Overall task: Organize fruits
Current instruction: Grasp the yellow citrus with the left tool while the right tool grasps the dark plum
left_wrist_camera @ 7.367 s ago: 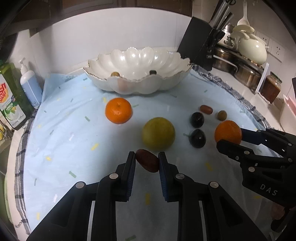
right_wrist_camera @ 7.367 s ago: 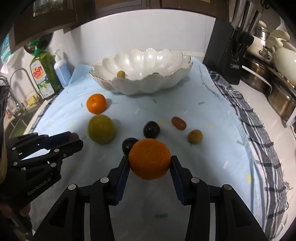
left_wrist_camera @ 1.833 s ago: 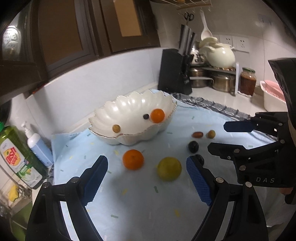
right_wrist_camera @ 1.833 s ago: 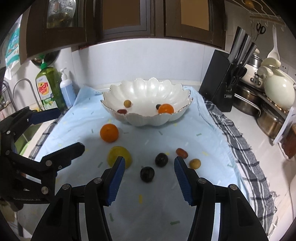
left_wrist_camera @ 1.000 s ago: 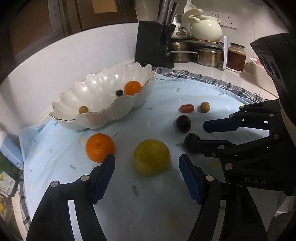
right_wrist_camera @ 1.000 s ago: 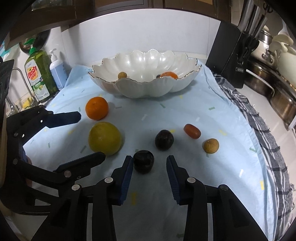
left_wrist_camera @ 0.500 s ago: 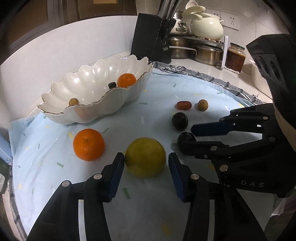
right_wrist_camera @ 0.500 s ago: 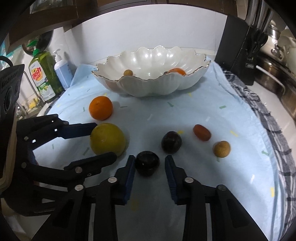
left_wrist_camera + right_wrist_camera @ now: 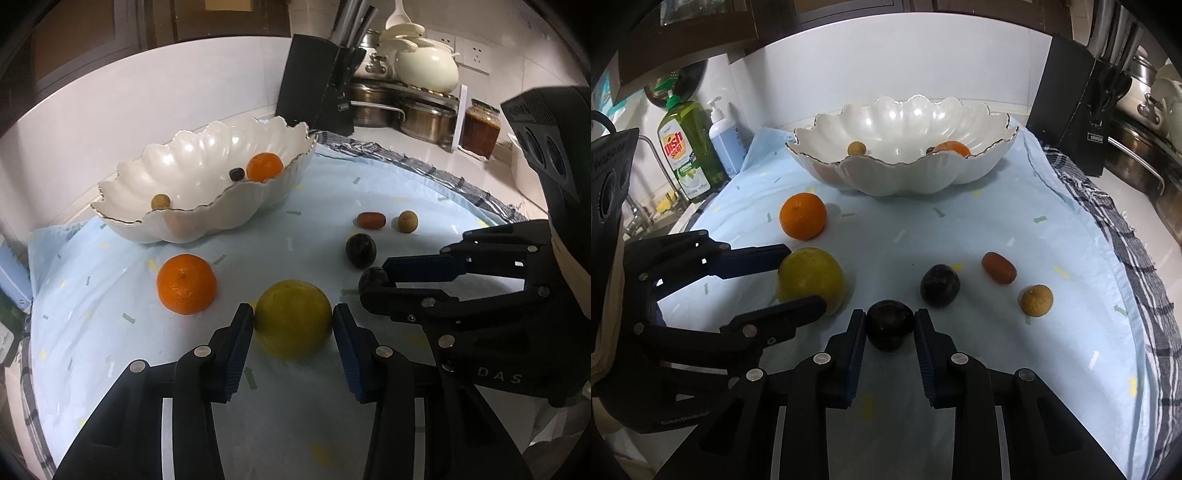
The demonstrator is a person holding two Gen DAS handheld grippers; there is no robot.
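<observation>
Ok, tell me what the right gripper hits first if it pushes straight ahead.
The right gripper already brackets the near dark plum, so it would probably press into that first. The second dark plum lies just beyond, slightly right.

White backsplash wall, dark wood cabinets above, black knife block, steel pots, cream teapot, green dish soap bottle, dim warm light.
</observation>
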